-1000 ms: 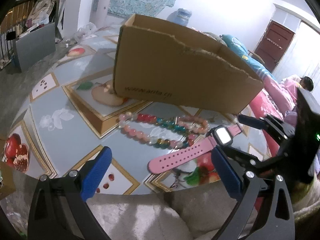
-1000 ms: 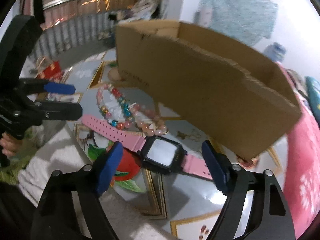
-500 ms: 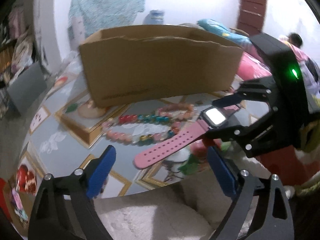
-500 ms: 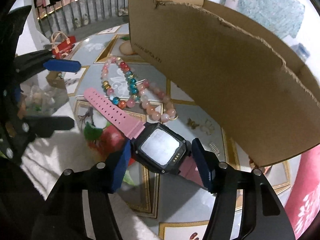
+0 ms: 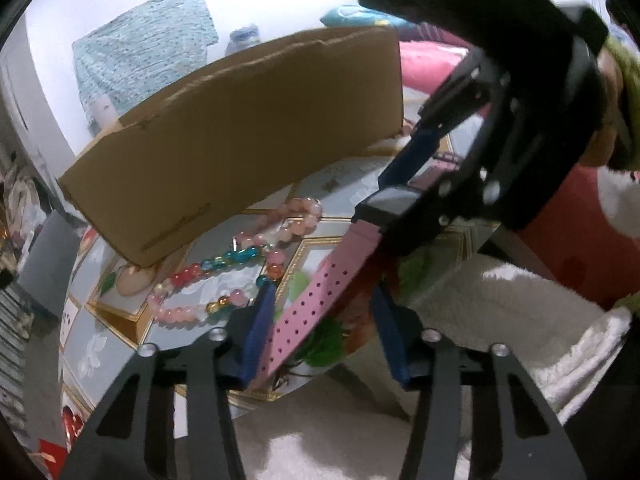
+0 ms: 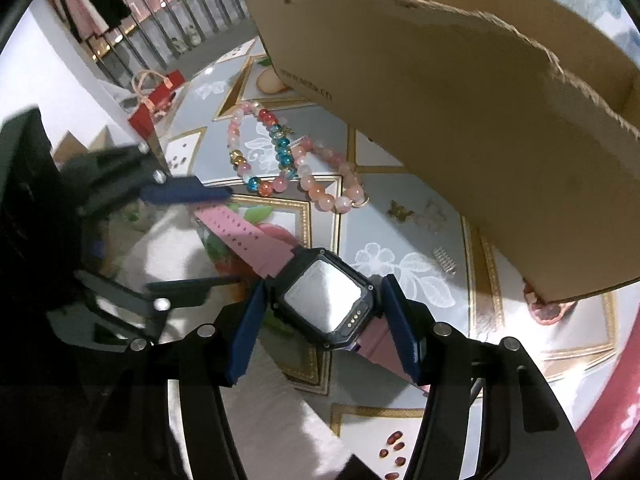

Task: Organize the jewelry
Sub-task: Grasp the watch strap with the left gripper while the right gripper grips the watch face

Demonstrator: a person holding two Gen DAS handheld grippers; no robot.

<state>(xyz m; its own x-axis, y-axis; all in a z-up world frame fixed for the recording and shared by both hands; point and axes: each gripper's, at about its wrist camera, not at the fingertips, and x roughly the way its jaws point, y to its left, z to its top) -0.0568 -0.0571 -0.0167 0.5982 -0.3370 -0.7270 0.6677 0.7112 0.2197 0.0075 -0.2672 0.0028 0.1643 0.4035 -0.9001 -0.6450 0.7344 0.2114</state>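
Right wrist view: watch [image 6: 324, 304] lies on the patterned table [image 6: 400, 216], its black case clamped between the right gripper's [image 6: 320, 328] blue pads; left gripper [image 5: 320, 332] straddles the pink strap [image 5: 308, 308], jaws closing, one pad touching the strap edge, the other apart; bead bracelets [image 6: 280, 164] just beyond; box [image 6: 460, 112] behind.
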